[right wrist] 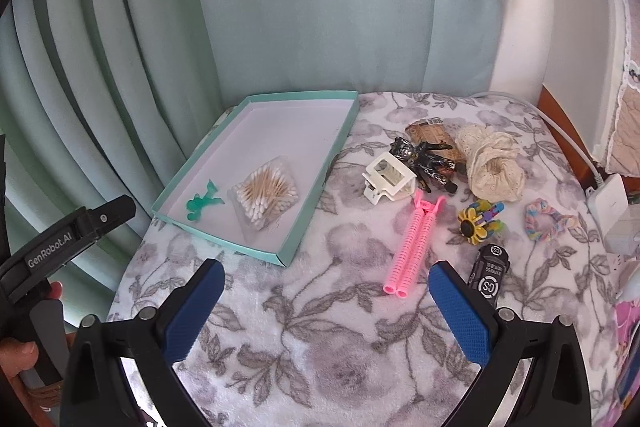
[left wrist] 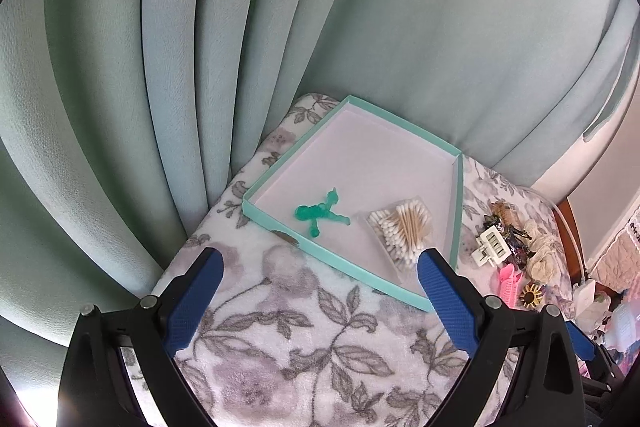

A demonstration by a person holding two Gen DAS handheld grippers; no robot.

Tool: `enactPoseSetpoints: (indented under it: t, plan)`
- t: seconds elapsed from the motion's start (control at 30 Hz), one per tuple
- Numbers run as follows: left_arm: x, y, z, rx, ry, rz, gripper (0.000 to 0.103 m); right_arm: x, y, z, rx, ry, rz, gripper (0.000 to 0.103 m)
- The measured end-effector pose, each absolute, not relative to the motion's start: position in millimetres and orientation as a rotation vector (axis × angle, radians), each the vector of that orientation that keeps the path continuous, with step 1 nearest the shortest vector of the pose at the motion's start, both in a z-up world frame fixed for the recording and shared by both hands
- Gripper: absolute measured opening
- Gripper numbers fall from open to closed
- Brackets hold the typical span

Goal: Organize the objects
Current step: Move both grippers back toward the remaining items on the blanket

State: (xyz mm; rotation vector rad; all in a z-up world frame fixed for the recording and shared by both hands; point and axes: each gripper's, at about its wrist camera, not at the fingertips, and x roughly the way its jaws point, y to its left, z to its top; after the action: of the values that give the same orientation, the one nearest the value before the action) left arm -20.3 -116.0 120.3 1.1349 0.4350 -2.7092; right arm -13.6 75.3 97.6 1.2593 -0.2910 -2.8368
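**Tray holds two items, both tongs released**

While the left tongs [left wrist: 320,267] hover spread and empty, the shallow teal cardboard tray [left wrist: 348,271] holds a green translucent figurine [left wrist: 316,214] and a clear packet of cotton swabs [left wrist: 402,227].

Right view: right tongs [right wrist: 326,279] gape above the floral blanket [right wrist: 320,327], near pink ridged hair rollers [right wrist: 412,243]; a hand [right wrist: 24,347] grips the left handle.

Teal tray [right wrist: 320,183] holding cotton swabs [right wrist: 266,197], pink rollers [right wrist: 412,243] on floral blanket [right wrist: 320,327], right gripper [right wrist: 326,287] gaping empty

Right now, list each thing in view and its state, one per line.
Left gripper: open, empty.
Right gripper: open, empty.
Shallow teal cardboard tray: lidless, partly filled.
Green translucent plastic figure: lying inside tray.
Clear bag of cotton swabs: inside tray.
White plastic hair claw: on blanket.
Pink plastic hair roller: on blanket.
Black toy car: on blanket.
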Motion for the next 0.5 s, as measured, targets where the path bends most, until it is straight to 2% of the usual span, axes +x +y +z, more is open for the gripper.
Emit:
enactPoseSetpoints:
  t: [0.5]
  plan:
    - [-19.7, -48.0, 131.6, 1.202, 0.346, -2.854, 0.098, 20.3, 143.0, 99.0, 1.266, -0.394, -2.954, 0.103]
